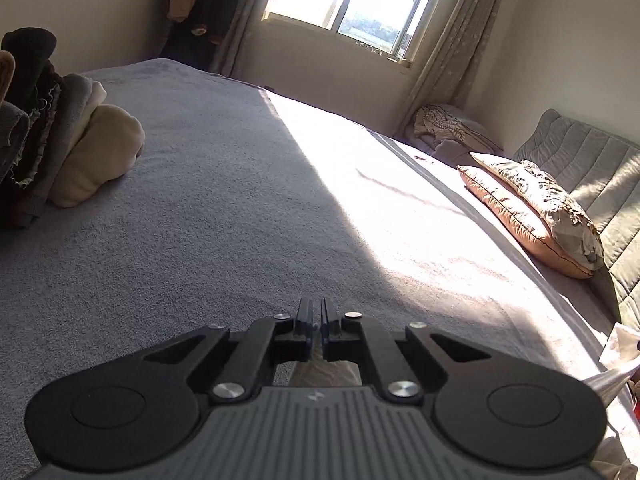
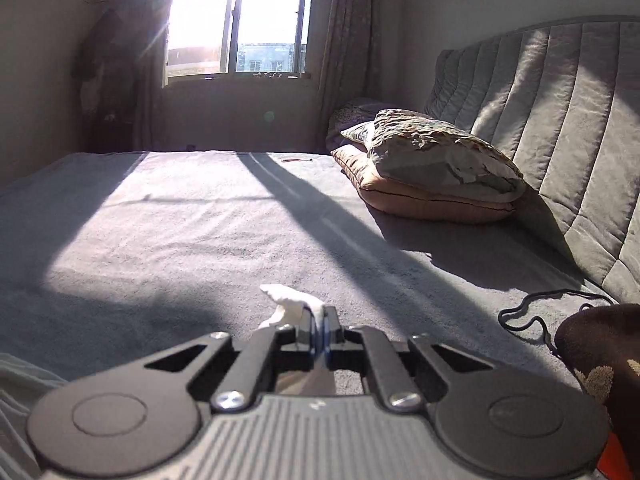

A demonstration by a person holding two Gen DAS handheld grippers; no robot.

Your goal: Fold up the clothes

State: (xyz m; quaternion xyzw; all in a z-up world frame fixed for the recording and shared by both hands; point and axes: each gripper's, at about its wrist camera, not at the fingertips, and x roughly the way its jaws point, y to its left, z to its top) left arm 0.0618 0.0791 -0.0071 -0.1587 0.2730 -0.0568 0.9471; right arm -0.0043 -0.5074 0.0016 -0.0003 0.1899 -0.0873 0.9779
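Right gripper (image 2: 319, 322) clenched on white garment (image 2: 289, 303), only small tuft past tips; I judge thin pinch may slip if I pull hard.

Left gripper (image 1: 316, 312) jaws nearly together, pale cloth visible beneath; grasp uncertain, can't tell.

Garment hangs below both grippers over bed (image 1: 224, 216); uneven lift risks crooked fold.

Black cord (image 2: 532, 312) near right, snag risk.

Folded pile (image 1: 60, 140) far left, sweep could topple it.

Pillows (image 2: 436, 168) beyond.

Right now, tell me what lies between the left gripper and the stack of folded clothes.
In the left wrist view, only bare grey bed cover lies between the left gripper and the stack of folded clothes; nothing rests on that stretch.
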